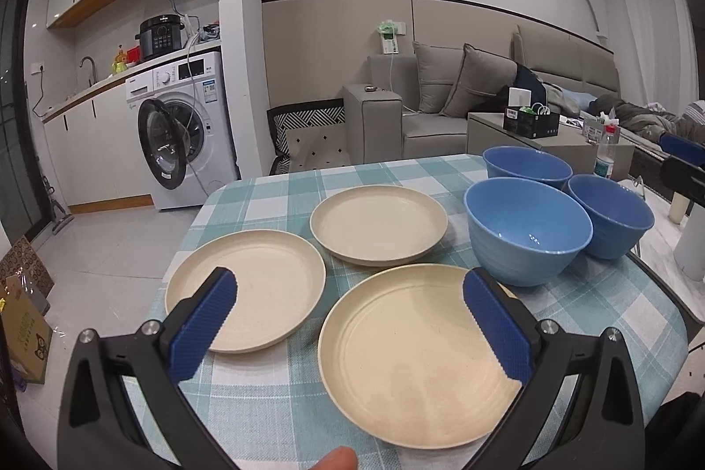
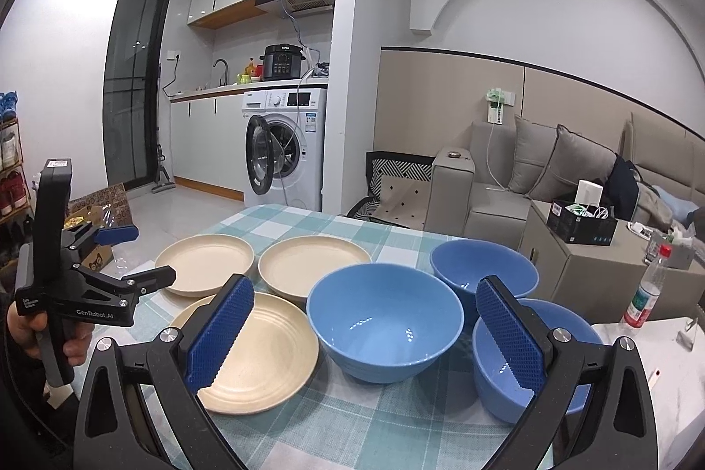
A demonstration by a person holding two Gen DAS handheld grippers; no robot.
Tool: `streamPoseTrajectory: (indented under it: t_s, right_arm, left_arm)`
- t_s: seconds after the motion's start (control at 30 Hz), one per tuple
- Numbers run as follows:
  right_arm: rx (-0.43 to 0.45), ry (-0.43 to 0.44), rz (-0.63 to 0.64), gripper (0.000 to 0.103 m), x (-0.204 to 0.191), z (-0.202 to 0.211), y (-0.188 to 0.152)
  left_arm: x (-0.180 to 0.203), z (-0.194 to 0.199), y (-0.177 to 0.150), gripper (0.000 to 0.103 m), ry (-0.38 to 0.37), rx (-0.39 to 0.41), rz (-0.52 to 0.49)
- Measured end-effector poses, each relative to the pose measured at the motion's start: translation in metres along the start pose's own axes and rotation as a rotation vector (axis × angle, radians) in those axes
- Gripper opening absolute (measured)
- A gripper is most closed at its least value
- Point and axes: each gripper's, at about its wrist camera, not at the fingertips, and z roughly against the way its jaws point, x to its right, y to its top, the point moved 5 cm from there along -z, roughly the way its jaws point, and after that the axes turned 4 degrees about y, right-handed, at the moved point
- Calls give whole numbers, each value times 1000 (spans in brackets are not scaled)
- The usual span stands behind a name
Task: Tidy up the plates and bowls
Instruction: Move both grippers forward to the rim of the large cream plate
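We hold the left gripper [image 1: 350,320] and right gripper [image 2: 365,331] spread wide, empty, above three cream plates [image 1: 379,223] and, at two o'clock, three blue bowls [image 1: 528,227] on the table [image 1: 273,404].

In the right wrist view, the nearest blue bowl [image 2: 506,386] is partly hidden behind the right hand-held gripper [image 2: 365,333]; lower right, the desk [image 2: 387,426] runs off-frame.

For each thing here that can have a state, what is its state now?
Left hand-held gripper: open, empty.
Right hand-held gripper: open, empty.
Three cream plates: unstacked, empty.
Three blue bowls: upright, separate, empty.
Washing machine door: open.
Plastic bottle: upright, red cap on.
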Motion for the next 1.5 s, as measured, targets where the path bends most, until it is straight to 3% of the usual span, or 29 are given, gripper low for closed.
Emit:
streamPoseTrajectory:
  t_s: [0.37, 0.63, 0.8, 0.9, 1.07, 1.5]
  right_arm:
    - [-15, 19, -20, 103, 7, -18, 12]
    - [-27, 51, -29, 103, 15, -32, 40]
    - [-41, 59, -28, 103, 19, -45, 55]
    - [-45, 55, -28, 103, 21, -49, 61]
    - [-60, 42, -19, 103, 21, -57, 70]
    - [-111, 99, -43, 103, 16, -97, 107]
  left_arm:
    - [-10, -13, 21, 103, 7, 24, 60]
    - [-25, -26, 42, 103, 35, 27, 61]
    - [-33, -29, 55, 103, 55, 69, 67]
    - [-37, -36, 60, 103, 32, 45, 92]
    - [-42, -48, 65, 103, 59, 31, 101]
    - [-53, -66, 82, 103, 77, 6, 102]
